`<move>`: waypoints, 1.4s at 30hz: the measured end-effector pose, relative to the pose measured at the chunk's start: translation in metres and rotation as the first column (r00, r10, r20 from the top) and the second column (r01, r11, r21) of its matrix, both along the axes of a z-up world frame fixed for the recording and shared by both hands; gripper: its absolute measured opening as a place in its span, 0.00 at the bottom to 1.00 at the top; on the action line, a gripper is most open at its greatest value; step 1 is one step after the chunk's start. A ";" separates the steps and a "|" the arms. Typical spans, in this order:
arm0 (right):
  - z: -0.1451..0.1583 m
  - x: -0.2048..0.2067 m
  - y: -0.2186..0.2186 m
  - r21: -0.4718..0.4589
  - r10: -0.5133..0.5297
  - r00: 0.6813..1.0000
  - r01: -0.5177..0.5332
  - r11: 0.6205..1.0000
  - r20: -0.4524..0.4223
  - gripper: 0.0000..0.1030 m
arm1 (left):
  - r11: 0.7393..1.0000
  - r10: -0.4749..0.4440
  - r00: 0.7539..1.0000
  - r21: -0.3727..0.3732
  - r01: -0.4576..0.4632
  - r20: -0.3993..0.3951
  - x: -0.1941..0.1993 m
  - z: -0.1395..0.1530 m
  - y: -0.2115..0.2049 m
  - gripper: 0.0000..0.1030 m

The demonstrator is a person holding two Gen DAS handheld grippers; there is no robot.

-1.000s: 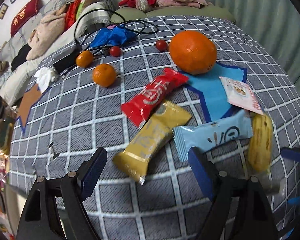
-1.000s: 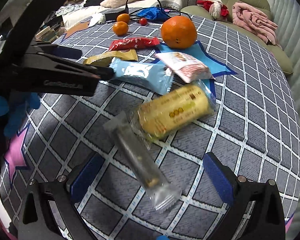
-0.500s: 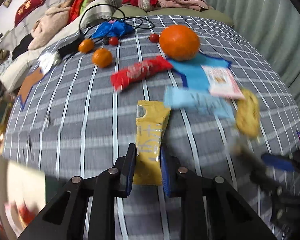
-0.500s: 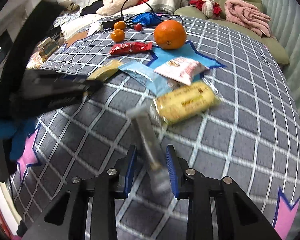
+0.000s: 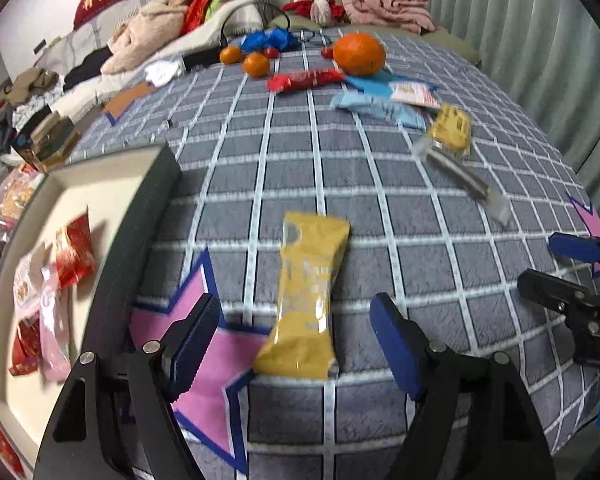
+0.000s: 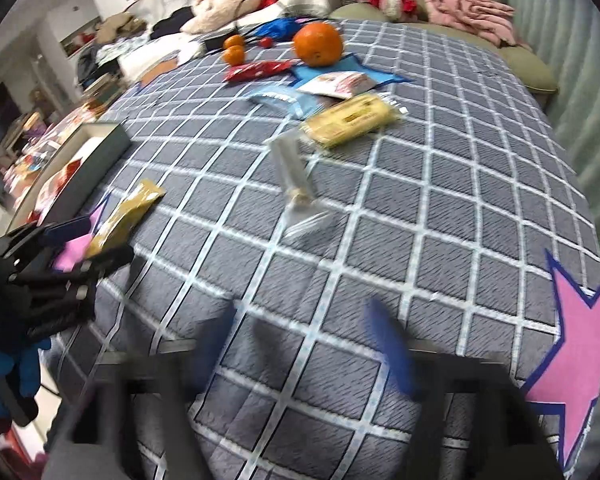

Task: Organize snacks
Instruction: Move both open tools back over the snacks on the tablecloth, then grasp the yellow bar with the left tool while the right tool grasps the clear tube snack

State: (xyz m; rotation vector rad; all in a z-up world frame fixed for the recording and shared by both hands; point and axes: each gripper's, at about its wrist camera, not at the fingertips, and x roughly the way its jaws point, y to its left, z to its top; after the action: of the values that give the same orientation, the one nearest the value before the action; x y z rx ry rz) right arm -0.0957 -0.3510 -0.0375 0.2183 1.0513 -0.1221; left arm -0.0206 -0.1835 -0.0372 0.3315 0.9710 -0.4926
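A few packets already lie in the tray [image 5: 140, 216] at the bed's left edge. Both the left gripper [image 5: 296, 340] and right gripper [image 6: 300, 344] are opening, empty; the yellow bar [image 5: 310, 296] lies between the left jaws, untouched. Four more snacks wait mid-bed.

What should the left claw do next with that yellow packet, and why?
Probably close on the yellow packet again and carry it to the box. The left gripper has its jaws opening, with the packet lying loose on the blanket between them, short of the box, which sits just to the left and already holds snacks.
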 end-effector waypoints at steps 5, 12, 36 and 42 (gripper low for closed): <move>0.001 0.032 -0.002 -0.020 0.003 1.000 -0.003 1.000 -0.012 0.78 | 1.000 -0.021 1.000 0.016 0.021 0.000 0.012 -0.007 -0.012 0.81; -0.006 0.091 -0.002 -0.044 0.030 0.998 -0.033 0.998 -0.058 0.53 | 0.999 0.014 0.999 -0.035 -0.016 -0.039 0.022 -0.016 -0.009 1.00; 0.005 0.064 0.005 -0.038 -0.036 0.998 0.034 0.999 -0.044 0.84 | 0.997 0.002 1.000 -0.073 0.000 0.020 0.015 -0.019 -0.007 1.00; -0.017 0.101 0.008 -0.053 -0.019 0.989 0.012 0.999 -0.146 1.00 | 0.997 0.001 1.000 -0.073 0.000 0.020 0.015 -0.019 -0.007 1.00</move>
State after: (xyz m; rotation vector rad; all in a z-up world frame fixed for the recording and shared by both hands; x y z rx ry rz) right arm 0.0052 -0.3426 -0.0542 0.1720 1.1914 -0.1819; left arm -0.0053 -0.1904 -0.0561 0.2698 0.9314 -0.5220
